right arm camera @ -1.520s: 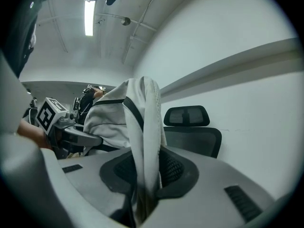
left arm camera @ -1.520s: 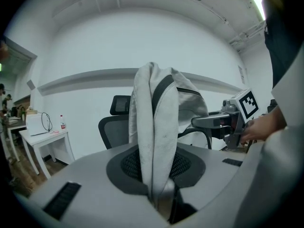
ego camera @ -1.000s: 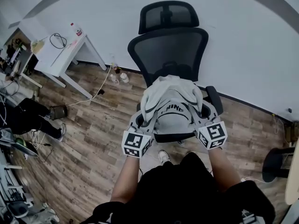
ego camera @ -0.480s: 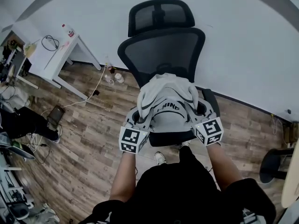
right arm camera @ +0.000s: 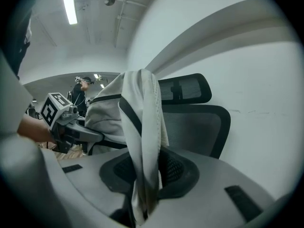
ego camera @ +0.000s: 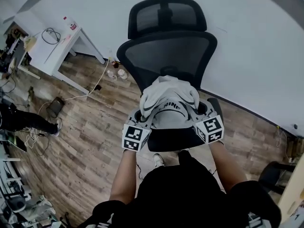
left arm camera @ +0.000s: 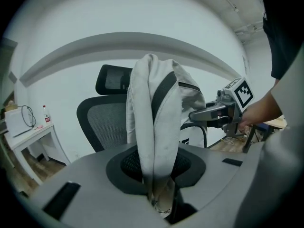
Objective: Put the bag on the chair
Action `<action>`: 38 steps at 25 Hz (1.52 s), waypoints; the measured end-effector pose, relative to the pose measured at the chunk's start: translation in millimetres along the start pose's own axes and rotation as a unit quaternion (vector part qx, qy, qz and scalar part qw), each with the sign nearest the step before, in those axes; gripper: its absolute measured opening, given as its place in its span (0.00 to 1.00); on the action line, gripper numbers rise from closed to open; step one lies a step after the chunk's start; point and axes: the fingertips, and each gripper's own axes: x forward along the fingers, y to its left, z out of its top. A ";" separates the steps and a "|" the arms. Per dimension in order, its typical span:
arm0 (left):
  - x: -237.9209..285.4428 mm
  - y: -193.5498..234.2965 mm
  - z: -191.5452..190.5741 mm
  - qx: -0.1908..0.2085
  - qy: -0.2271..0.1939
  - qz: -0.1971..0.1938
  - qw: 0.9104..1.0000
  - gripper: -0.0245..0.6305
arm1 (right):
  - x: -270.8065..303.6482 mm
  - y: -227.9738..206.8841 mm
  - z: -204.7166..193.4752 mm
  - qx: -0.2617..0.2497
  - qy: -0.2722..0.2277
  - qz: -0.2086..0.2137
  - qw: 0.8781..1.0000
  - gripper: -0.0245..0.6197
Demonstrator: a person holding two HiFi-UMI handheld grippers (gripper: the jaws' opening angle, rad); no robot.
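Holding firm on both sides, same as a second before: the left gripper (left arm camera: 159,201) pinched one fold of the bag (ego camera: 169,98), the right gripper (right arm camera: 142,208) another. The bag had edged nearer the chair (ego camera: 166,56) backrest at centre frame, over the seat; resting or not, I couldn't tell. Wood-plank floor (ego camera: 90,127), white wall (ego camera: 256,56), white desk (ego camera: 57,49) at upper left. Black mesh chair; soft, crumpled pale fabric with dark trim.
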 end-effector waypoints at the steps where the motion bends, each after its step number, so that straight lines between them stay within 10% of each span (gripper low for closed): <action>1: 5.2 2.4 -2.5 -0.004 0.004 0.004 1.000 0.19 | 5.8 -3.4 -2.6 0.004 0.002 0.001 1.000 0.20; 38: 167.1 45.9 -124.0 -0.068 0.151 0.026 0.986 0.23 | 145.3 -92.0 -148.4 0.033 0.154 0.046 0.986 0.22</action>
